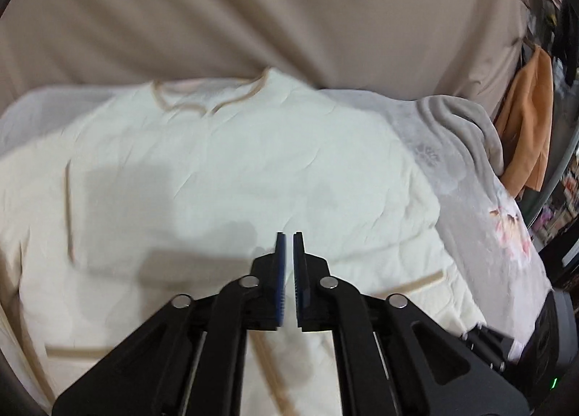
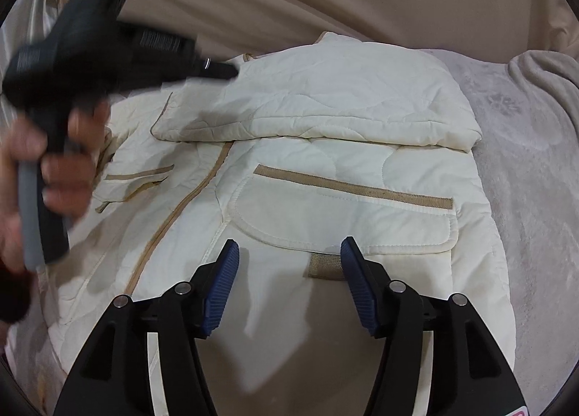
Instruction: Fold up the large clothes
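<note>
A cream quilted jacket [image 2: 325,169] with tan trim lies spread over the middle of a bed [image 2: 524,162] covered in a pale grey floral sheet. One sleeve [image 2: 325,104] is folded across the chest toward the bed's right side, and below it a flap pocket [image 2: 347,213] faces up.

The left gripper [image 1: 288,235] hangs above the jacket, tilted downward, its blue-padded fingers [image 1: 280,271] drawn almost together with only a thin slit between them and no cloth in it. In the right wrist view this tool appears blurred at the upper left, gripped by a hand [image 2: 54,177] wrapped around its handle, its tip pointing toward the folded sleeve near the collar.

The right gripper [image 2: 289,246] is angled down over the jacket's lower half, near the bed's front edge. Its fingers [image 2: 226,271] stand spread apart, with nothing pinched; a small tan tab [image 2: 324,265] shows between them on the fabric below.

A grey fleece blanket [image 1: 463,126] is bunched at the bed's far right corner.
</note>
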A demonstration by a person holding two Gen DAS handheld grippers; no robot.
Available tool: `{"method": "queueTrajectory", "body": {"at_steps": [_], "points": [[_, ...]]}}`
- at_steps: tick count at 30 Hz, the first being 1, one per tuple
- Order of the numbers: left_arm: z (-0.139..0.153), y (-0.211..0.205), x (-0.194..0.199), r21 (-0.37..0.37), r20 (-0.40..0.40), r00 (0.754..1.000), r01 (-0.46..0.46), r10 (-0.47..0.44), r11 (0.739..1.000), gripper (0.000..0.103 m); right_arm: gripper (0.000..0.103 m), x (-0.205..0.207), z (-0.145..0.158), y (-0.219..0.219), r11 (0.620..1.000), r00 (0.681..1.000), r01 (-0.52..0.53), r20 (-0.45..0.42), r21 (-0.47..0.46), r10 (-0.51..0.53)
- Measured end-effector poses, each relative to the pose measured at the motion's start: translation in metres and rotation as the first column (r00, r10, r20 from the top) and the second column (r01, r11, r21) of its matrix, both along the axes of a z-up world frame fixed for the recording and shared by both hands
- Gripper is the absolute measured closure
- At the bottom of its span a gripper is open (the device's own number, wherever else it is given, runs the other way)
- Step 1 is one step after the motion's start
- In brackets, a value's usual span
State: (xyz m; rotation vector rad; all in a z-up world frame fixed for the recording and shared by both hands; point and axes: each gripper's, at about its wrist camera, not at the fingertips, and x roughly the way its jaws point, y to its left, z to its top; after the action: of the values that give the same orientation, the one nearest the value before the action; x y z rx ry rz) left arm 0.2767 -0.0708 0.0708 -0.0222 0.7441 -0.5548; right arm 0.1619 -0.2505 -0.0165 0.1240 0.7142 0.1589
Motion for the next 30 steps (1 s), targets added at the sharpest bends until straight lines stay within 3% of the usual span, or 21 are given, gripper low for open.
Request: {"method": "queueTrajectory", "body": {"at_steps": [2, 5, 7, 10, 13, 15, 18, 19, 21, 22, 24, 27, 30], "points": [[-0.005, 0.051, -0.013, -0.039, -0.027, 0.998, -0.057, 0.056, 0.998, 0.06, 0.043, 0.0, 0.0, 0.0, 1.0, 1.0, -0.008, 0.001, 0.008, 0.008], [-0.003, 0.141, -0.041, -0.093, -0.032, 0.977, -0.213, 0.211, 0.973, 0.043, 0.04, 0.0, 0.0, 0.001, 1.0, 1.0, -0.017, 0.004, 0.006, 0.017], [-0.006, 0.201, -0.062, -0.123, -0.074, 0.944, -0.327, 0.32, 0.937, 0.037, 0.039, 0.0, 0.0, 0.003, 1.0, 1.0, -0.019, 0.005, 0.002, 0.019], [-0.017, 0.289, -0.095, -0.167, -0.154, 0.862, -0.504, 0.483, 0.847, 0.027, 0.039, -0.001, 0.0, 0.005, 1.0, 1.0, -0.017, 0.009, -0.008, 0.017], [-0.036, 0.343, -0.101, -0.183, -0.232, 0.802, -0.592, 0.551, 0.785, 0.019, 0.039, 0.0, 0.0, 0.007, 1.0, 1.0, -0.014, 0.011, -0.023, 0.014], [-0.052, 0.36, -0.091, -0.226, -0.305, 0.789, -0.604, 0.533, 0.764, 0.019, 0.039, 0.0, 0.0, 0.008, 0.999, 1.0, -0.012, 0.012, -0.03, 0.012], [-0.078, 0.369, -0.067, -0.329, -0.395, 0.812, -0.561, 0.429, 0.759, 0.02, 0.039, 0.0, 0.0, 0.009, 0.999, 1.0, -0.007, 0.013, -0.036, 0.008], [-0.084, 0.368, -0.06, -0.338, -0.414, 0.811, -0.559, 0.414, 0.757, 0.028, 0.039, 0.0, 0.0, 0.008, 0.999, 1.0, -0.005, 0.013, -0.037, 0.006], [-0.089, 0.37, -0.047, -0.346, -0.445, 0.81, -0.549, 0.382, 0.761, 0.067, 0.039, 0.0, 0.0, 0.008, 0.999, 1.0, 0.0, 0.013, -0.036, 0.001], [-0.085, 0.368, -0.042, -0.35, -0.45, 0.817, -0.534, 0.361, 0.77, 0.097, 0.039, 0.0, -0.001, 0.008, 0.999, 1.0, 0.001, 0.014, -0.036, 0.0], [-0.047, 0.358, -0.037, -0.352, -0.384, 0.843, -0.512, 0.378, 0.784, 0.098, 0.039, -0.001, -0.001, 0.008, 0.999, 1.0, 0.003, 0.013, -0.036, -0.003], [0.045, 0.317, -0.033, -0.322, -0.147, 0.912, -0.41, 0.383, 0.853, 0.098, 0.039, -0.001, -0.001, 0.008, 0.999, 1.0, 0.003, 0.013, -0.038, -0.002], [0.133, 0.244, -0.023, -0.29, 0.054, 0.954, -0.267, 0.294, 0.919, 0.098, 0.039, 0.0, -0.001, 0.007, 0.999, 1.0, 0.002, 0.015, -0.038, -0.001]]}}
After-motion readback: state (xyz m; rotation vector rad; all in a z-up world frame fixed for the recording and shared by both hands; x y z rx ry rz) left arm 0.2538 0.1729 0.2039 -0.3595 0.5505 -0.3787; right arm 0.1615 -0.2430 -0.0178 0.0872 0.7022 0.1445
